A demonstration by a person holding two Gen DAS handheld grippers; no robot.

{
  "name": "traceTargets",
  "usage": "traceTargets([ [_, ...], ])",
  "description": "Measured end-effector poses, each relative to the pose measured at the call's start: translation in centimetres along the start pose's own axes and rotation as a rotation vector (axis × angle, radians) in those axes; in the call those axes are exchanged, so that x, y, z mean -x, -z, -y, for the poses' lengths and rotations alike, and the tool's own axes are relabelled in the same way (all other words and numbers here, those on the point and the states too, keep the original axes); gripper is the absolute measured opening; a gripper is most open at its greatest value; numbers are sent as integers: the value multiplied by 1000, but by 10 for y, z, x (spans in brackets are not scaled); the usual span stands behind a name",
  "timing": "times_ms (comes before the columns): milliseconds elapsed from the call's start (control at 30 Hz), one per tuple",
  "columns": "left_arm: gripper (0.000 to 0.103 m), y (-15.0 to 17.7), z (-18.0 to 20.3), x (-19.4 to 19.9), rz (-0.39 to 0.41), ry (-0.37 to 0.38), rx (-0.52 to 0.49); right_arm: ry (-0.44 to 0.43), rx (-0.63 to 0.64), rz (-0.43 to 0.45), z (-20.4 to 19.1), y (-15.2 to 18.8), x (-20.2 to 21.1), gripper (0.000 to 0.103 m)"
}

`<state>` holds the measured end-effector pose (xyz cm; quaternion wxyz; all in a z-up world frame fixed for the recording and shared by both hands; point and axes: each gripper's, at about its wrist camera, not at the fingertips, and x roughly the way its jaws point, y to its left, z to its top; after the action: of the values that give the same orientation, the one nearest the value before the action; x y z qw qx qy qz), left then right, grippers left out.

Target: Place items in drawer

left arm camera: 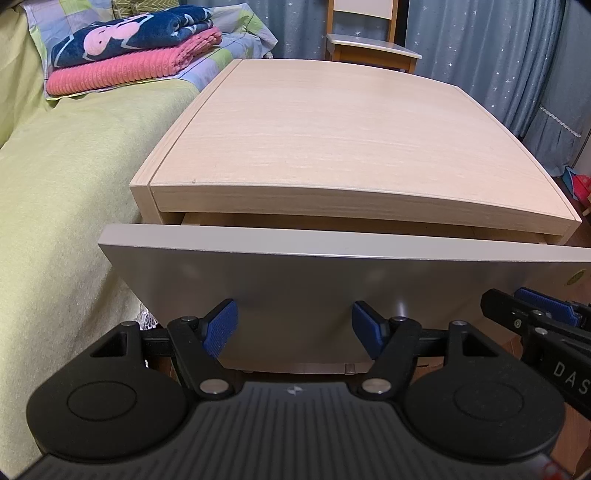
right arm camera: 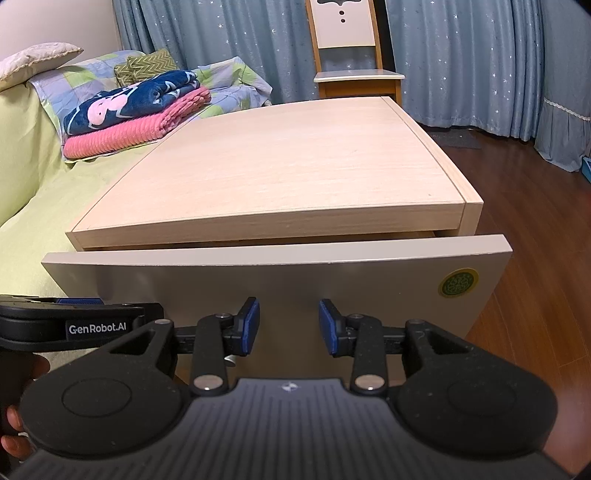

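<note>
A light wood nightstand (left arm camera: 332, 140) (right arm camera: 280, 166) stands beside a bed. Its grey-fronted drawer (left arm camera: 332, 280) (right arm camera: 266, 284) is pulled out a little, leaving a narrow gap under the top; the inside is hidden. My left gripper (left arm camera: 294, 328) is open just in front of the drawer face, nothing between its blue pads. My right gripper (right arm camera: 289, 325) is open too, close to the same face, holding nothing. Each gripper shows at the edge of the other's view. Folded navy towel (left arm camera: 129, 33) (right arm camera: 133, 101) lies on a pink one (left arm camera: 129, 70) (right arm camera: 133, 129) on the bed.
The bed with a yellow-green cover (left arm camera: 62, 184) (right arm camera: 37, 199) runs along the left. A wooden chair (left arm camera: 369, 44) (right arm camera: 351, 66) stands behind the nightstand before blue curtains. Dark wood floor (right arm camera: 528, 221) lies on the right. A hand (right arm camera: 14, 424) grips the left tool.
</note>
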<state>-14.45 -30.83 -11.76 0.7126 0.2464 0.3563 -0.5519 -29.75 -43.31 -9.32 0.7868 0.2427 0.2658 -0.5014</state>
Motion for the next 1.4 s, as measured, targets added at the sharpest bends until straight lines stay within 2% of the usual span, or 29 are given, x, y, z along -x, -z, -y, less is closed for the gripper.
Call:
traceTargets([
  [1400, 69, -13, 4, -10, 6, -19, -6, -2, -17, 9, 4, -13, -13, 30],
])
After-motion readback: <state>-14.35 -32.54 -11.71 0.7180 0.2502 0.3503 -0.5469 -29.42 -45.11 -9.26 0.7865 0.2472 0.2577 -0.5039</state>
